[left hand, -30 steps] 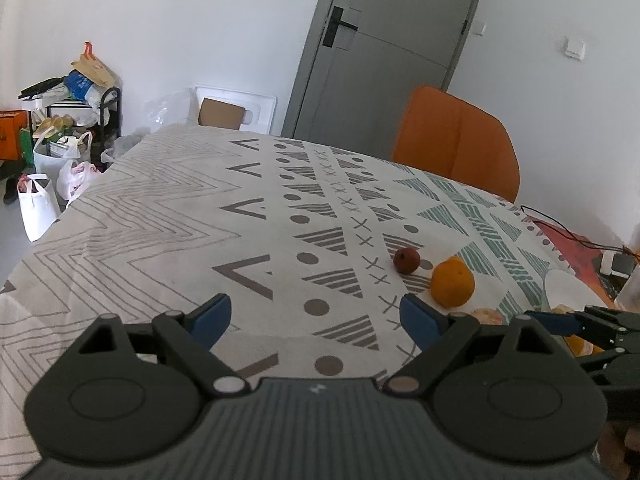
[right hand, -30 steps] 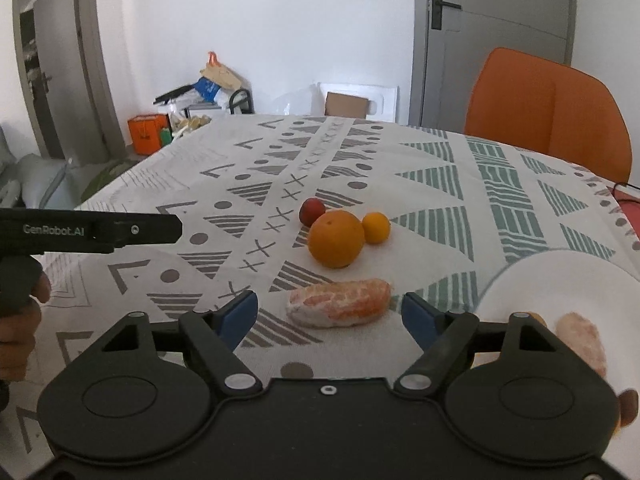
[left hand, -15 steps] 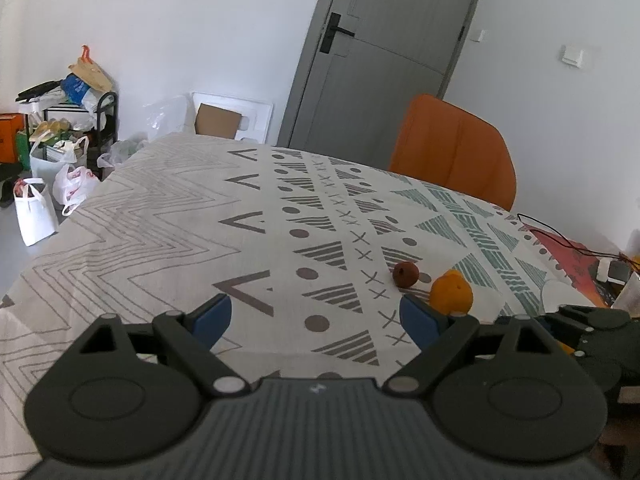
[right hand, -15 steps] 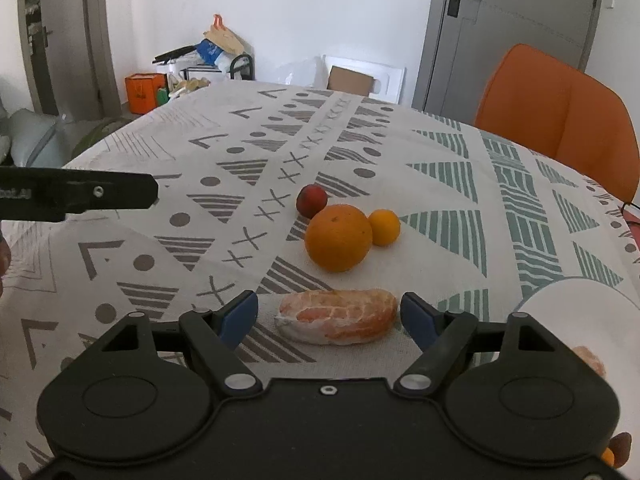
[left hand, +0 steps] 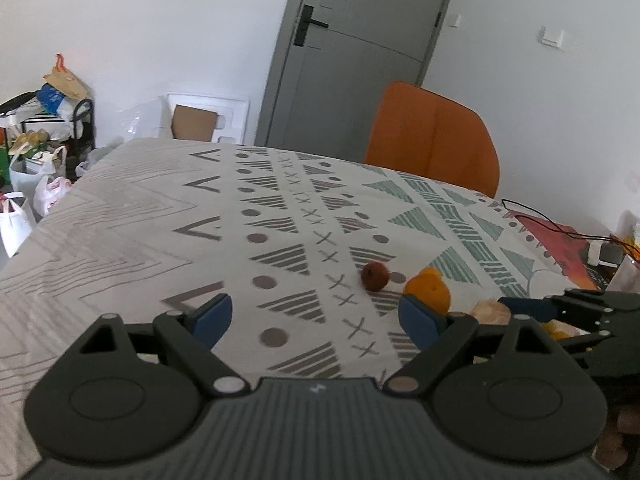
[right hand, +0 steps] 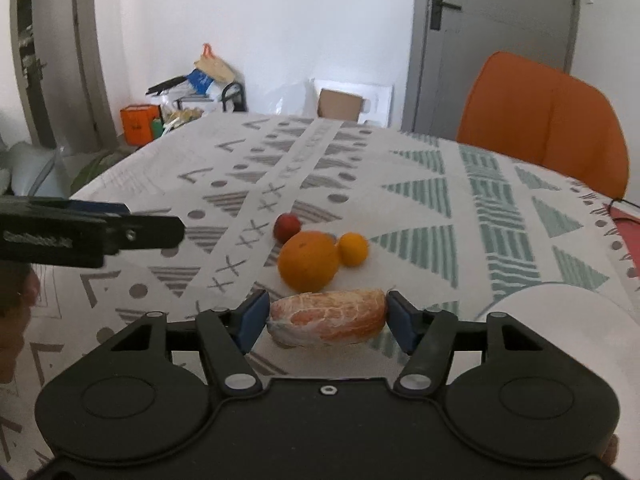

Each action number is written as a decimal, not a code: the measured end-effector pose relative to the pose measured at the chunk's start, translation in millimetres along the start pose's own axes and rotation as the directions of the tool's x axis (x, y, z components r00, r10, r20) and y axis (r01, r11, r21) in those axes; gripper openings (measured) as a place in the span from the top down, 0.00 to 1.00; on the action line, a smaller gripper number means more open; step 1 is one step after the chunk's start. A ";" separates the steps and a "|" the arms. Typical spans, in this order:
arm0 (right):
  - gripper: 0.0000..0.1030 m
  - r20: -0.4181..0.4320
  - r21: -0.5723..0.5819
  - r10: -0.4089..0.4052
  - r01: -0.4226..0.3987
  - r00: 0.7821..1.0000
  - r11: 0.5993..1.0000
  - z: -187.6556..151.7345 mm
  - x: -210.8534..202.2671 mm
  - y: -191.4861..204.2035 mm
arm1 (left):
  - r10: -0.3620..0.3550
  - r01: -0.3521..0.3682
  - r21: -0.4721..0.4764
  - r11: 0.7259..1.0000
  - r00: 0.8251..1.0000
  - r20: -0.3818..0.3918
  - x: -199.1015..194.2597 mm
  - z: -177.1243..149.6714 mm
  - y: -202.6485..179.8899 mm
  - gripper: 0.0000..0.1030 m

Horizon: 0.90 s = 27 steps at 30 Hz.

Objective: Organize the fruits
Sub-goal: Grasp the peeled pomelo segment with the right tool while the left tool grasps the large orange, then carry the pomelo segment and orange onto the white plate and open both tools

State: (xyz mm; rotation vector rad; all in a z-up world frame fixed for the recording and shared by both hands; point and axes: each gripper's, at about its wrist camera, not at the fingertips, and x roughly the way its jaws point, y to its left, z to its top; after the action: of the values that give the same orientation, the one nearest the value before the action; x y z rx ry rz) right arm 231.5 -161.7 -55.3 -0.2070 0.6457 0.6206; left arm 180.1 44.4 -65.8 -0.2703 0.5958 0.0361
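Note:
My right gripper (right hand: 326,316) is shut on a peeled orange (right hand: 326,317), one blue pad at each end of it, just above the patterned tablecloth. Behind it lie a large orange (right hand: 308,260), a small orange (right hand: 353,249) and a red plum (right hand: 287,227). A white plate (right hand: 560,320) lies at the right. My left gripper (left hand: 316,316) is open and empty over the cloth, left of the fruit. In the left wrist view the plum (left hand: 375,276), the large orange (left hand: 428,290) and the peeled orange (left hand: 490,312) show at the right, with the right gripper (left hand: 560,308) there.
An orange chair (right hand: 544,120) stands behind the table's far right edge. The left gripper's body (right hand: 80,232) reaches in from the left in the right wrist view. Bags and boxes (left hand: 40,152) stand on the floor beyond the table's left edge. A grey door (left hand: 352,56) is behind.
My right gripper moved forward around the peeled orange and closed on it. The left gripper stayed open and shifted slightly.

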 end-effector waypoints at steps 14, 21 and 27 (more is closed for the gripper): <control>0.41 0.074 0.104 -0.096 0.088 0.993 0.991 -7.6 -30.2 -39.4 | -0.080 0.083 0.084 0.993 0.996 -0.038 29.8 4.5 -43.4 0.21; 0.41 0.088 0.181 -0.175 0.157 0.981 0.971 -21.0 -53.1 -60.9 | -0.115 0.123 0.093 0.988 0.990 -0.084 59.0 0.5 -59.3 0.42; 0.41 0.089 0.264 -0.253 0.222 0.964 0.939 -40.7 -75.1 -87.0 | -0.117 0.129 0.115 0.985 0.988 -0.103 67.5 -0.5 -73.7 0.63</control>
State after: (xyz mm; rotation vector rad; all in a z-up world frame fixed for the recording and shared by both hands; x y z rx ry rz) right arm 216.3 -281.9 -41.6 -0.0081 0.5654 0.3107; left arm 243.9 -29.7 -86.2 -0.1909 0.6734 -0.1333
